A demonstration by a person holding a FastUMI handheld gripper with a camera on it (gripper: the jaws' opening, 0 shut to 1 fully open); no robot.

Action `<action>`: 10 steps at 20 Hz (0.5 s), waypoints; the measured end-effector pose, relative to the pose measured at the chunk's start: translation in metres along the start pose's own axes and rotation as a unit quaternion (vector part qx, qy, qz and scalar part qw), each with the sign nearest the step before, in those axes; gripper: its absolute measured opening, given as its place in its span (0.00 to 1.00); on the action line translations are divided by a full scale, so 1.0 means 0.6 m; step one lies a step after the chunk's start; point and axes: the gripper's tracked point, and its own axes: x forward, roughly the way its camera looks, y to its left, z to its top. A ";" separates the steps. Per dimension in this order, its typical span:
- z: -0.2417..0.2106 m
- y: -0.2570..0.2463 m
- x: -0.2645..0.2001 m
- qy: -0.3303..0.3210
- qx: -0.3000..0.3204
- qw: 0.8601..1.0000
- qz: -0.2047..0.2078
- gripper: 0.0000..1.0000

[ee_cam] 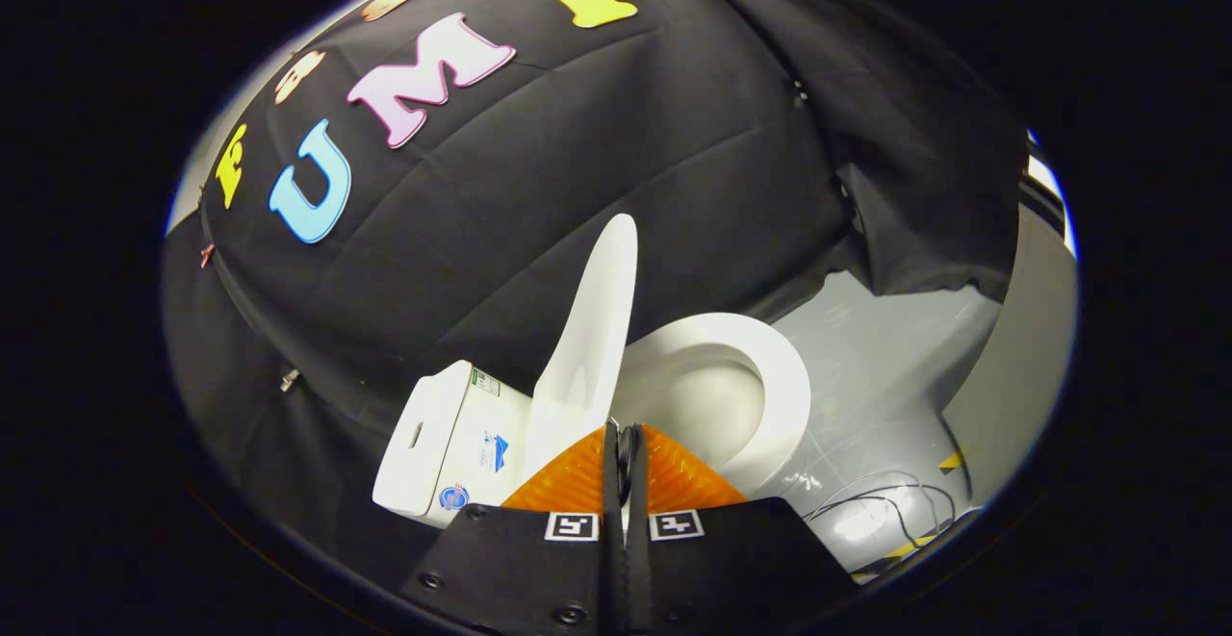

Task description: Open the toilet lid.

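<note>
The toilet (616,395) sits on a pale grey floor (885,367) against the booth's black cloth wall, its tank (448,439) to one side and the bowl opening toward the other. The toilet lid (589,338) stands nearly upright between tank and seat (784,386), leaning slightly back, so the opening looks essentially done; it appears to rest on its hinge, which the fingers hide. The gripper (624,448) is just in front of the lid's lower edge, its fingers pressed together with nothing visibly between them, seemingly drawn shut after letting go. Thin cables (900,506) trail across the floor beyond the bowl. The bowl's near rim is cut off behind the fingers.
</note>
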 end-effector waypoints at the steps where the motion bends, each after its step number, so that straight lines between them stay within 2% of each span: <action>1: 0.004 0.013 0.000 -0.003 -0.017 1.000 -0.009 0.05; 10: 0.014 0.143 -0.025 -0.044 -0.103 0.992 -0.059 0.05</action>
